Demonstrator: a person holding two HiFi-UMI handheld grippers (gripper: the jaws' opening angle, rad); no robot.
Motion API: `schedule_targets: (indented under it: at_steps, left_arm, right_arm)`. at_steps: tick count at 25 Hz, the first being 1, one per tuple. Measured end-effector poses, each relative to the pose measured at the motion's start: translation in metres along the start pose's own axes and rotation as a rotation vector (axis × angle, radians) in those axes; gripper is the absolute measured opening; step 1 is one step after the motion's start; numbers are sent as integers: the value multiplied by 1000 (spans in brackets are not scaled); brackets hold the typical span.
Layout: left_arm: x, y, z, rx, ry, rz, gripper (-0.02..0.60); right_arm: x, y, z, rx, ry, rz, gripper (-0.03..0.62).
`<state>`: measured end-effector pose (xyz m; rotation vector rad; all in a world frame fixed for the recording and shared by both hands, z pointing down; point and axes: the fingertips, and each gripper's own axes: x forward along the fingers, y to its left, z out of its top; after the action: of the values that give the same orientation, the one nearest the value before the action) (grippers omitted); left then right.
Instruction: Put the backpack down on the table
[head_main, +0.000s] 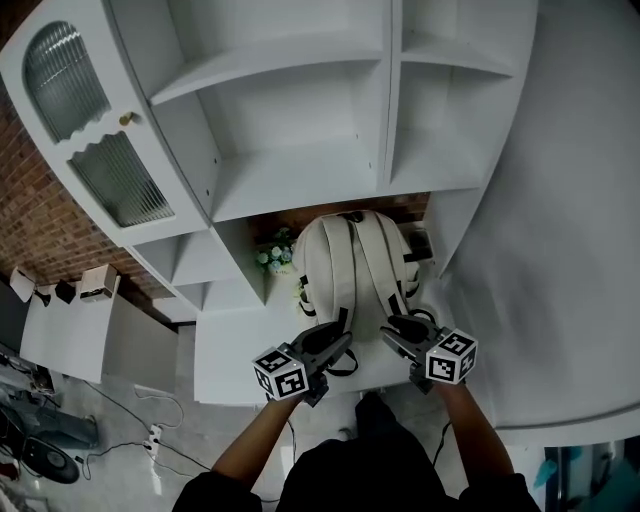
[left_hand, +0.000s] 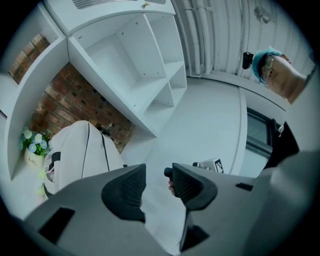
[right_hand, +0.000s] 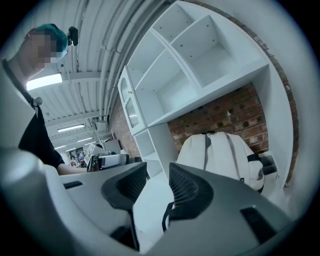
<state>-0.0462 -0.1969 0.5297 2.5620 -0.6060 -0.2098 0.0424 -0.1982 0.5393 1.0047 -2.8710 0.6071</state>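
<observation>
Cream-white backpack (head_main: 352, 262) with thin black trim stands upright on the white desk (head_main: 230, 355), its back to the brick wall (right_hand: 225, 117) and shoulder straps facing us, just beyond the fingers — left gripper (head_main: 338, 342) and right gripper (head_main: 396, 324) both spread apart, clamping nothing.

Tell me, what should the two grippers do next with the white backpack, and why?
Probably just draw both grippers back toward the person. The white backpack already stands on the white table, and the left gripper and right gripper each have their jaws apart with nothing between them, so the putting down looks done.
</observation>
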Motion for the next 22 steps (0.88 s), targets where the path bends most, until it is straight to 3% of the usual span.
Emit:
schedule_targets:
  at_steps: [7, 12, 16, 22]
  left_arm:
    - [-1, -26, -17, 112, -5, 87, 89]
    - [-10, -42, -15, 161, -50, 138, 31]
    - [-23, -47, -11, 152, -90, 186, 18]
    - [-33, -51, 1, 202, -97, 273, 18]
  right_arm:
    - [-7, 20, -3, 56, -82, -139, 141]
    - [-13, 33, -6, 24, -85, -201, 107]
    - [-16, 44, -5, 26, -115, -268, 60]
    - [-11, 71, 10, -59, -150, -317, 28]
